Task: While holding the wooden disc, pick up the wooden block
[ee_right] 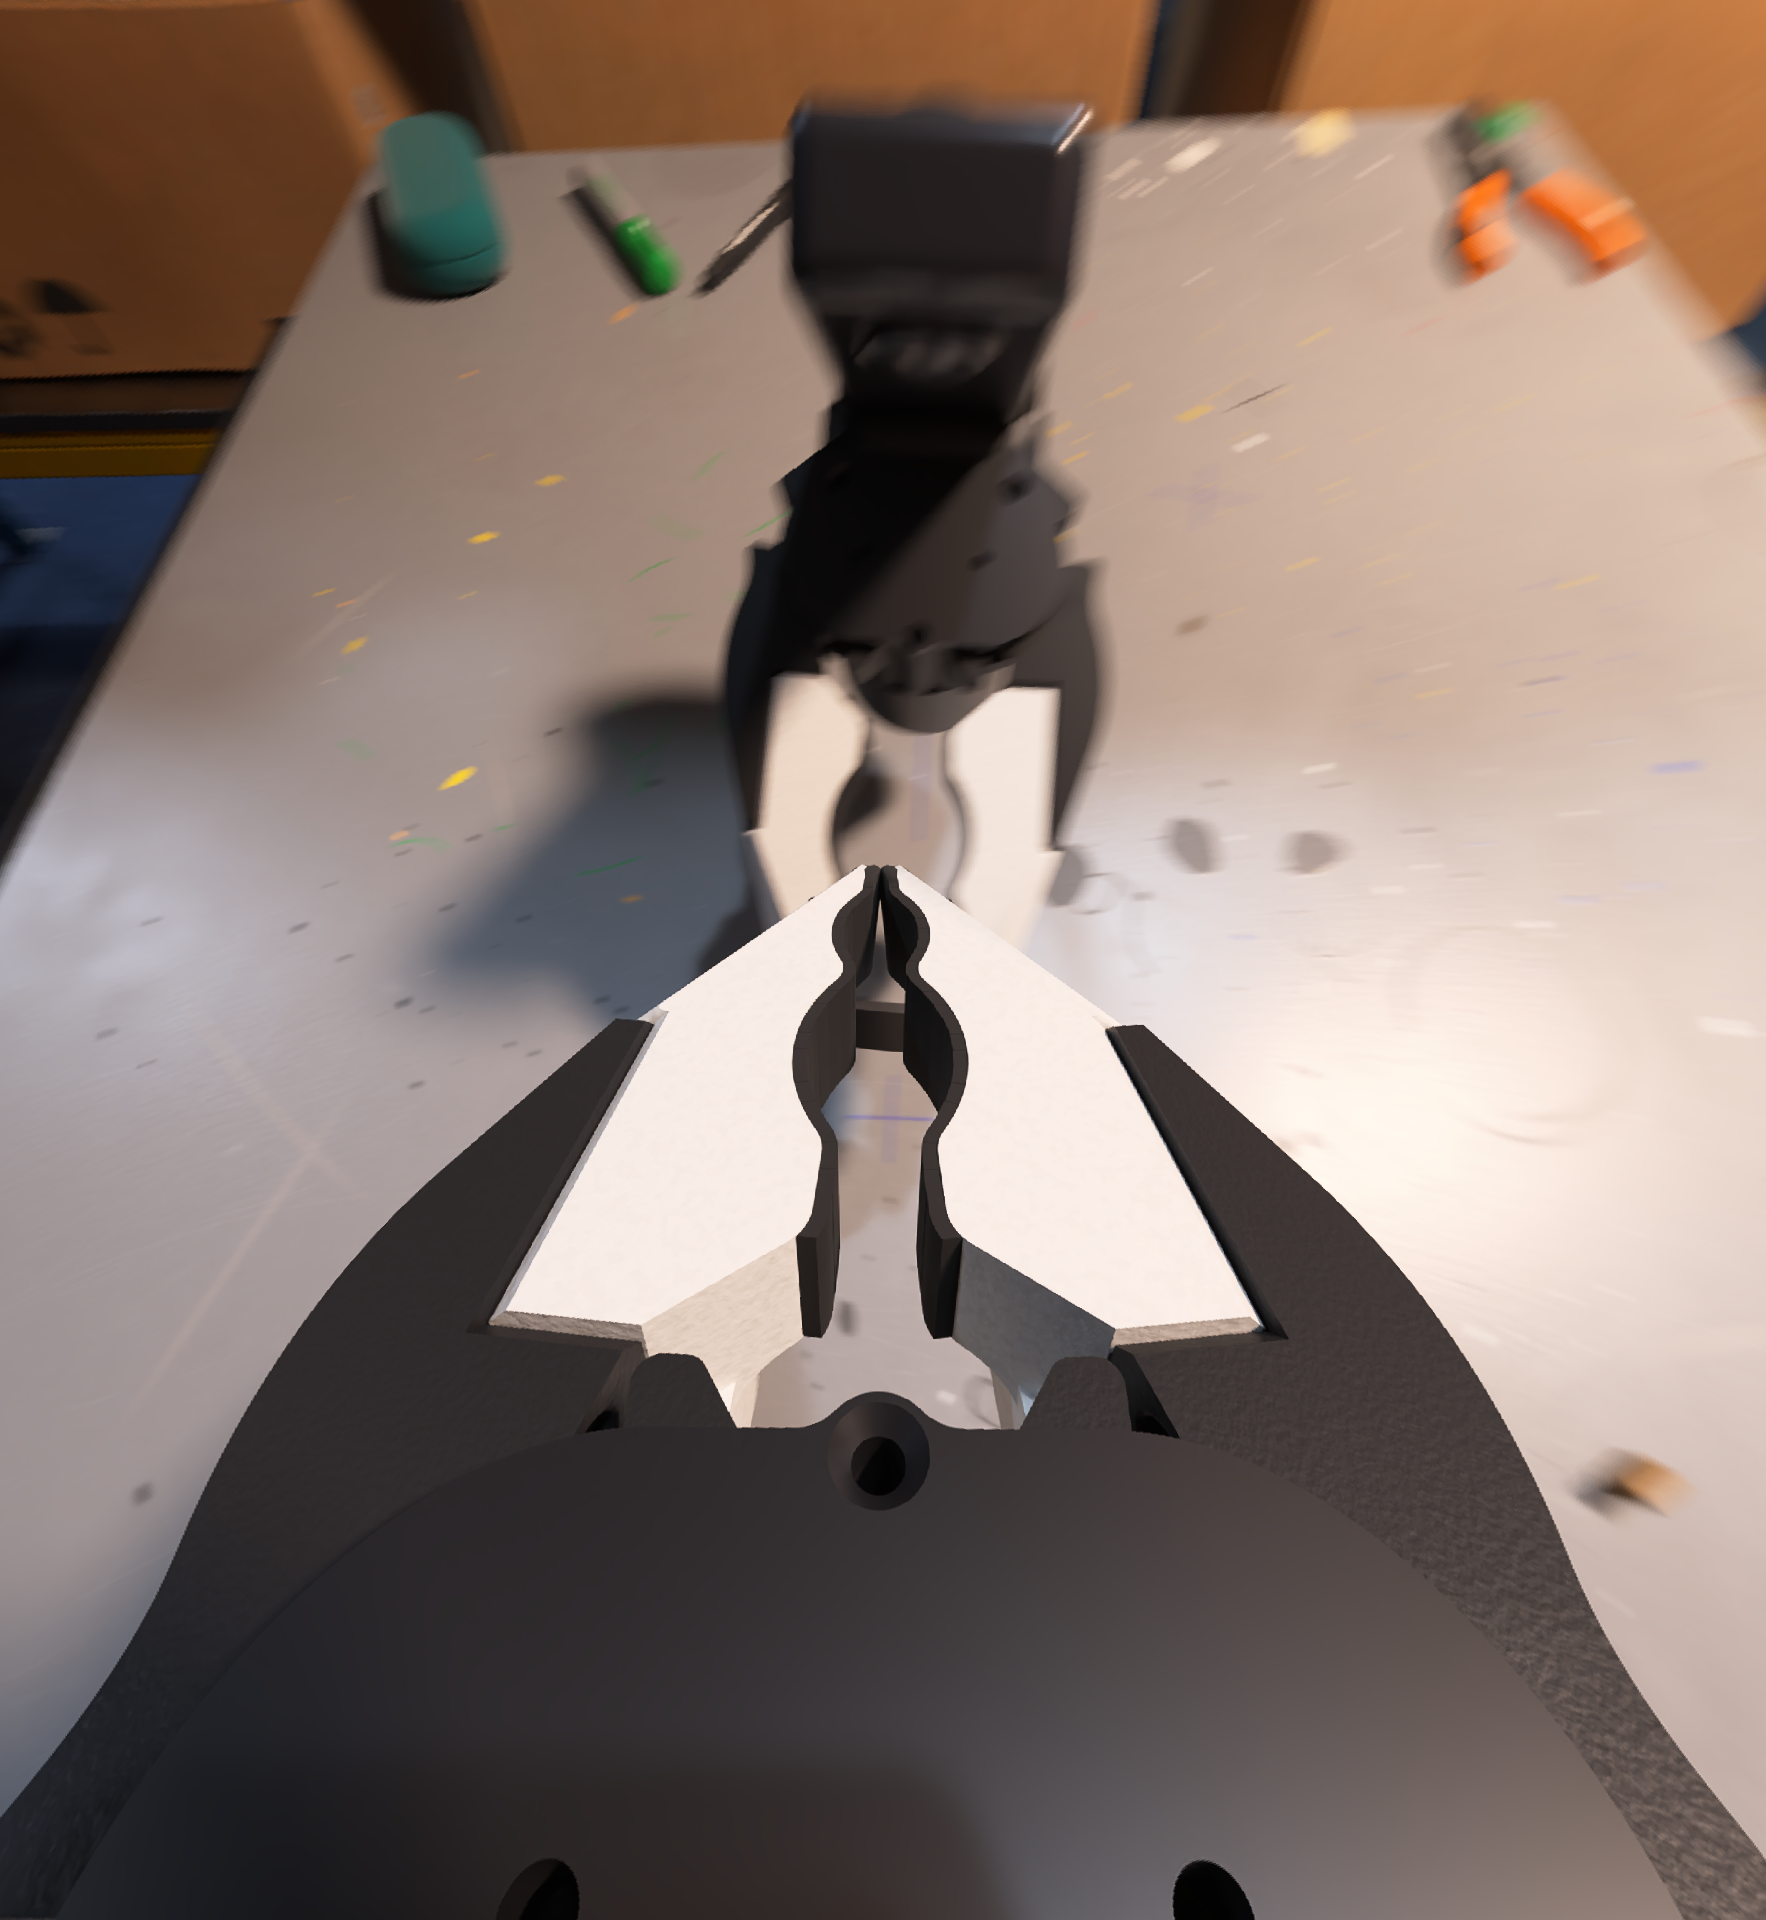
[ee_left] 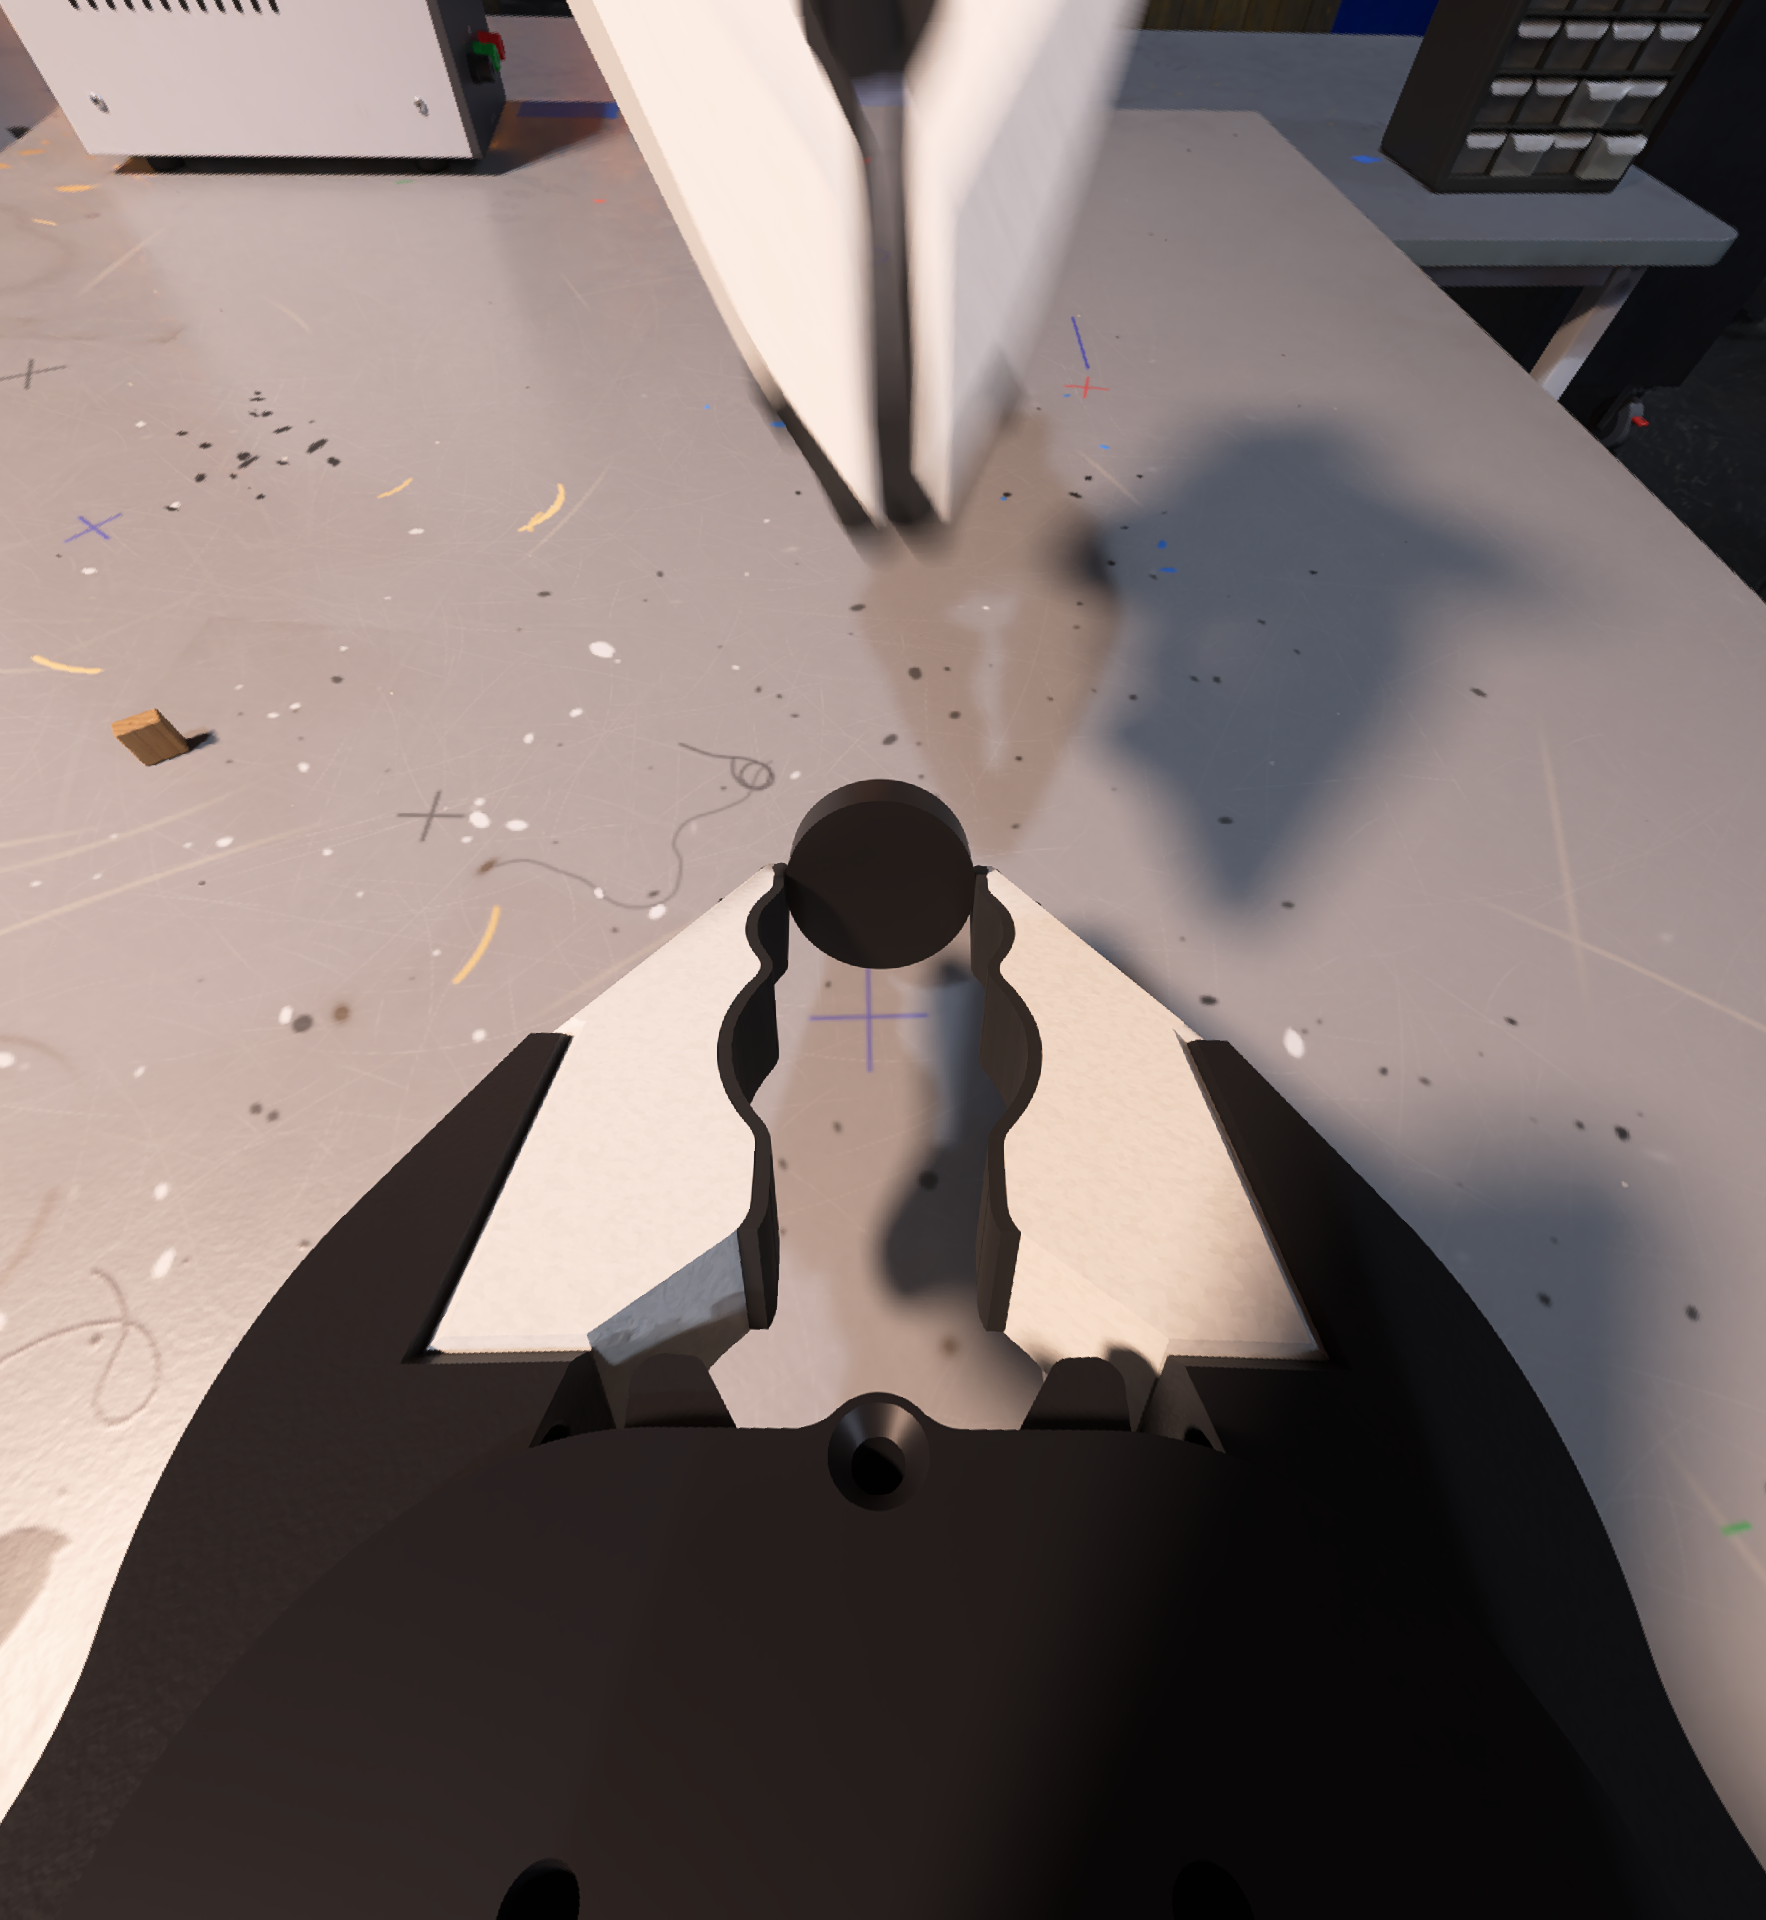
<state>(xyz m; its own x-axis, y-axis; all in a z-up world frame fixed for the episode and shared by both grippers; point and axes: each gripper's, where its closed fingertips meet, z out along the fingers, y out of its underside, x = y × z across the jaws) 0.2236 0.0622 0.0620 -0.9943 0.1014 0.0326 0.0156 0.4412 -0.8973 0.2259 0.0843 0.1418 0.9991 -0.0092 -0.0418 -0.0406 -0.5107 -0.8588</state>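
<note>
In the left wrist view my left gripper [ee_left: 879, 871] is shut on the wooden disc [ee_left: 877, 904], which looks dark in shadow and is held by its edges at the fingertips, above the table. The small wooden block [ee_left: 154, 736] lies on the table far to the left. My right gripper [ee_left: 894, 312] shows blurred ahead, pointing down toward the disc. In the right wrist view my right gripper [ee_right: 880, 875] is shut with its tips touching and holds nothing. The left gripper [ee_right: 910, 644] faces it close ahead. The block [ee_right: 1637, 1481] lies blurred at the lower right.
A white equipment box [ee_left: 255, 83] stands at the table's back left, and a dark drawer cabinet [ee_left: 1565, 94] stands on a side table. On the opposite end lie a teal case [ee_right: 437, 208], a green marker [ee_right: 635, 234] and orange tools [ee_right: 1544, 223]. Cardboard boxes [ee_right: 79, 187] stand beyond.
</note>
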